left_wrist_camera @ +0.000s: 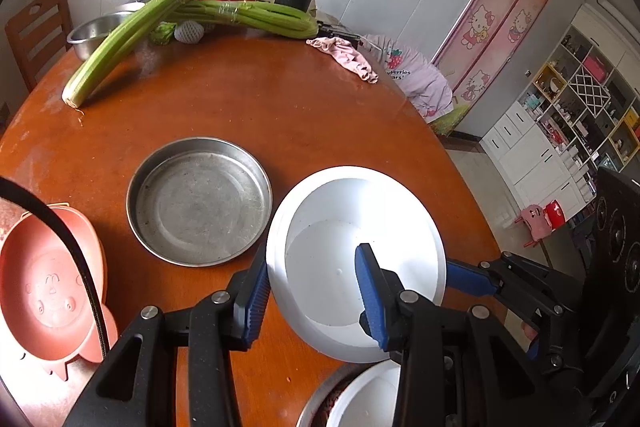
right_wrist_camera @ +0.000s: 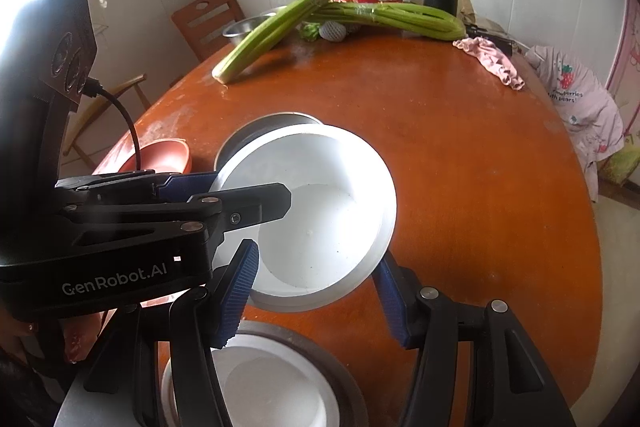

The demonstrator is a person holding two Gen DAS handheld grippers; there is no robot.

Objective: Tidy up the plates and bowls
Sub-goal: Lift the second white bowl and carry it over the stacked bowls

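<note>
White bowl held tilted above the orange surface, both grippers clamped on its rim: left gripper w/ one finger inside, one outside; right gripper on the opposite edge. Step in hand, prob.: carrying it to stack. Next: lower level into the steel pan or onto the white bowl below.

Our left tongs and right tongs are black linkages with silver screws and ribbed blue pads; one body reads "GenRobot.AI", trailing a black cable.
</note>
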